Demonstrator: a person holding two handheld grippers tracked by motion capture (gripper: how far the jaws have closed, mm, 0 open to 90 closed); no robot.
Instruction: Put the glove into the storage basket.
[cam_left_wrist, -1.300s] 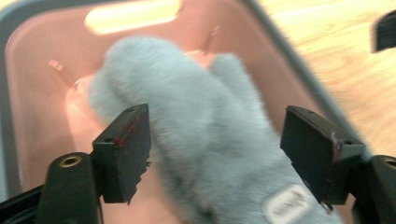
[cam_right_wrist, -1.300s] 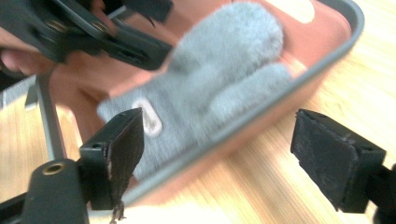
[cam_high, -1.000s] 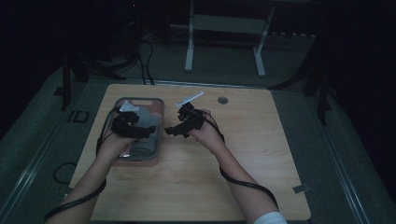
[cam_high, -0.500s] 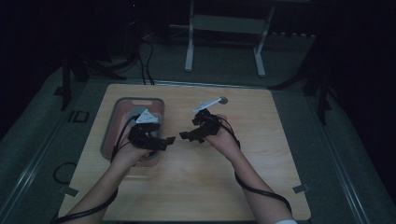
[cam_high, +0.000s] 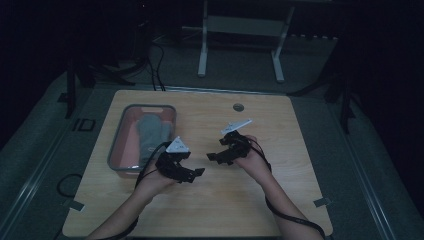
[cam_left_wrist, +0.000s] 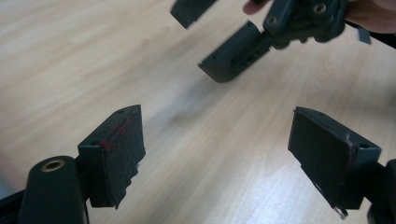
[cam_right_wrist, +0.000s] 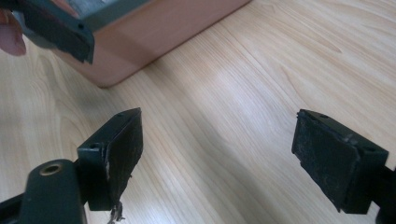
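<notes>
From above, both hands have pulled back from the tray (cam_high: 120, 150), where a grey cloth (cam_high: 150, 135) lies. Left gripper (cam_high: 192, 172) and right gripper (cam_high: 216, 156) face each other over bare table (cam_high: 300, 150). In each gripper view the 2 jaws gape, empty. Looks finished.

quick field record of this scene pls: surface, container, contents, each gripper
surface: wooden table
container: grey-rimmed pink tray, far left part of the table
contents: grey cloth item lying in the tray
left gripper: open, nothing between its jaws, over bare wood beside the tray
right gripper: open, nothing between its jaws, pointing toward the left gripper
other: small round grommet near the far edge
</notes>
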